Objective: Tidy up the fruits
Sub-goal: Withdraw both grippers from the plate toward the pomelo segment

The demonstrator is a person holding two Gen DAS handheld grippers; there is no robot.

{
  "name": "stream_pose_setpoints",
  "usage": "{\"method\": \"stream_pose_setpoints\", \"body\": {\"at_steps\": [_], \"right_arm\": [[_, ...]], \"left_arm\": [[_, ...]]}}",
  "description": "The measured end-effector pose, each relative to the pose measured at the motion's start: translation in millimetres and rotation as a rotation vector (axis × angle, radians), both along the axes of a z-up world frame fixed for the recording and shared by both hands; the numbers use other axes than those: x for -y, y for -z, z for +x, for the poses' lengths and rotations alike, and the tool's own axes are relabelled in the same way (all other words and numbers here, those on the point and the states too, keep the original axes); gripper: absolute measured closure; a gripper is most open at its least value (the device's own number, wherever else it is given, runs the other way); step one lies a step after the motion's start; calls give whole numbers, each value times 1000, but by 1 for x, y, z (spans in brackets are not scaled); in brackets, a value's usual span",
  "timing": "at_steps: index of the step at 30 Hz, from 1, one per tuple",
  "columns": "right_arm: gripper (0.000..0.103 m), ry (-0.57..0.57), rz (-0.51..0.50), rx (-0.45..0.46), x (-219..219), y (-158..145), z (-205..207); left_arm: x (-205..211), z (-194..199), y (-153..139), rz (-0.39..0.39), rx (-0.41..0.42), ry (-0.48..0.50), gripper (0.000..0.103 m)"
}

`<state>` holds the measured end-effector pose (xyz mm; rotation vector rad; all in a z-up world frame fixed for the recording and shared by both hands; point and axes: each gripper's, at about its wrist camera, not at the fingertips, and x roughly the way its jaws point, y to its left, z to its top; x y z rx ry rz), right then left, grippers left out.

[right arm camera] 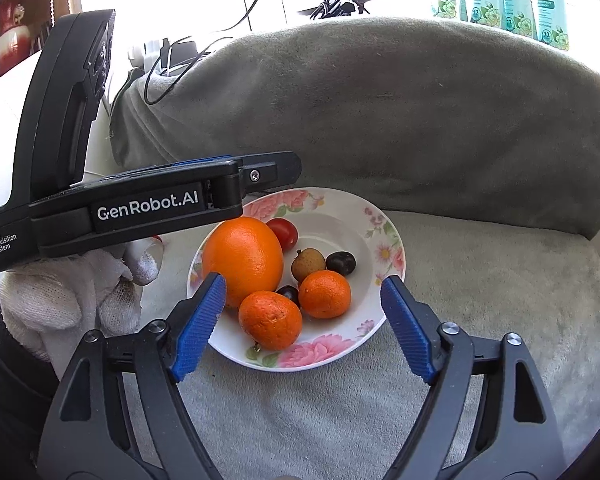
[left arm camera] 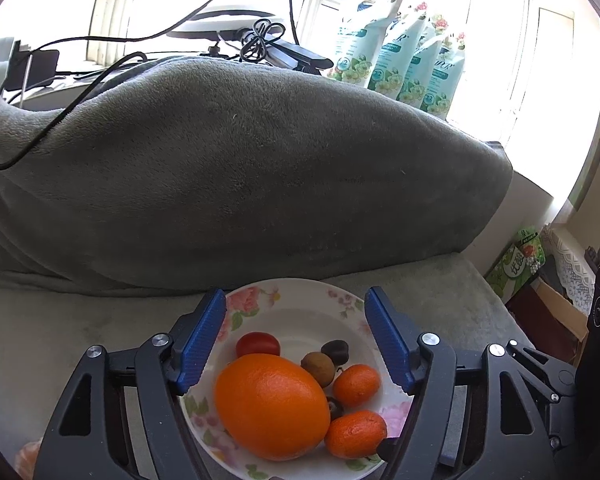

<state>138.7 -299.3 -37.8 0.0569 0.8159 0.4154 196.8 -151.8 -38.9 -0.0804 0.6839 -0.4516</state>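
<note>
a grey blanket (right arm camera: pixel 400 112) drapes the sofa back and covers the seat, filling most of both views, with black cables (left arm camera: pixel 60 92) trailing over its top at far left and floral pouches (left arm camera: pixel 412 64) standing on the sill at far right. on the seat sits a floral plate (right arm camera: pixel 384 248), holding all the fruit. the left tongs (left arm camera: pixel 296 344) hover low over the plate's near side, reaching forward and level, blue pads spread wide with nothing between them; in the right wrist view their black body enters from the left, held by a white-gloved hand (right arm camera: pixel 72 296) below it. the right tongs (right arm camera: pixel 302 320) hang above the plate's near rim, pointing forward and slightly down, jaws wide apart and empty. the big orange (right arm camera: pixel 242 260) lies on the plate's left side. two tangerines (right arm camera: pixel 270 320) rest at near centre, close together. a brown longan (right arm camera: pixel 308 264) sits mid-plate, a red cherry tomato (right arm camera: pixel 284 232) behind the orange, and a dark chestnut (right arm camera: pixel 341 262) to the right of the longan.
</note>
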Motion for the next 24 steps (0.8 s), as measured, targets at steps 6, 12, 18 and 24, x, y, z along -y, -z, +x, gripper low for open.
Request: {"method": "stream_pose_setpoints", "body": {"at_steps": [6,12,18,24], "right_arm": [[20,1,-15,-4,-1,-1,-2],[20,1,-21,-2,-3,-2,-5],[20,13,-6,-1,-1,-5,-8],[20,36,3,3,0,-8,-10]], "left_arm": [[-2,-3,-3,1,7,-1,27],[-5,-8,-8,2,17,-1,27],[-10,-12,-12,3,23,-5,27],[-15,-17,-17,1,31,-7,27]]}}
